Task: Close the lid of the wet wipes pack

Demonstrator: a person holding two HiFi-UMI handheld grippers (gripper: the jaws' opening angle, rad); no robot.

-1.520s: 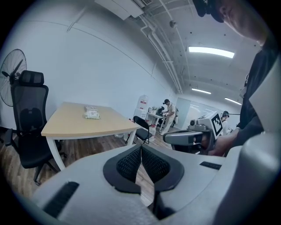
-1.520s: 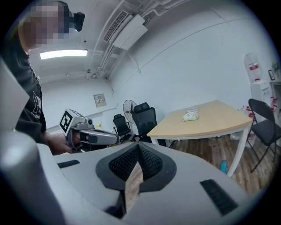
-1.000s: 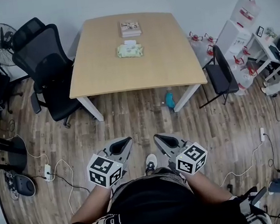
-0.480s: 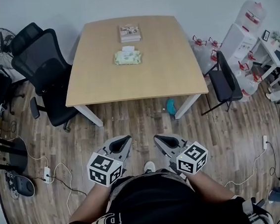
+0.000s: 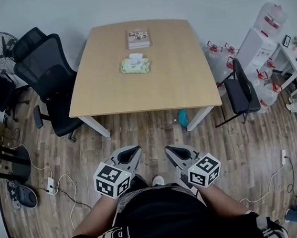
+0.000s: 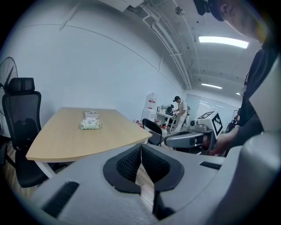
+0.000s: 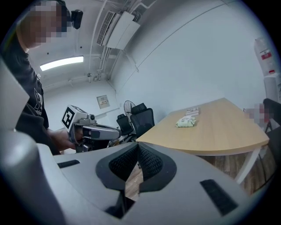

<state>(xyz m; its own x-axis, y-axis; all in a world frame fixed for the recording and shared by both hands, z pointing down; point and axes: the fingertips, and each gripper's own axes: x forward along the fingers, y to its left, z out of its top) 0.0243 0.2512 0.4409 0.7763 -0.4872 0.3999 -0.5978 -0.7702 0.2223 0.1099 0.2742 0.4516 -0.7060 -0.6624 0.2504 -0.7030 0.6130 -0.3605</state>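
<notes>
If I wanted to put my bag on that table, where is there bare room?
The whole near half of the table is bare, and so are the strips left and right of the wet wipes pack. Only the far middle is crowded: the pack lies just before a flat box.

Pale-green wet wipes pack [image 5: 135,65], tan table [image 5: 150,89], black chair [image 5: 48,68].

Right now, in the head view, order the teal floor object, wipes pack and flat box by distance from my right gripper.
1. Teal object, on the floor by the table.
2. Wet wipes pack, tabletop middle.
3. Flat box, far end.
</notes>
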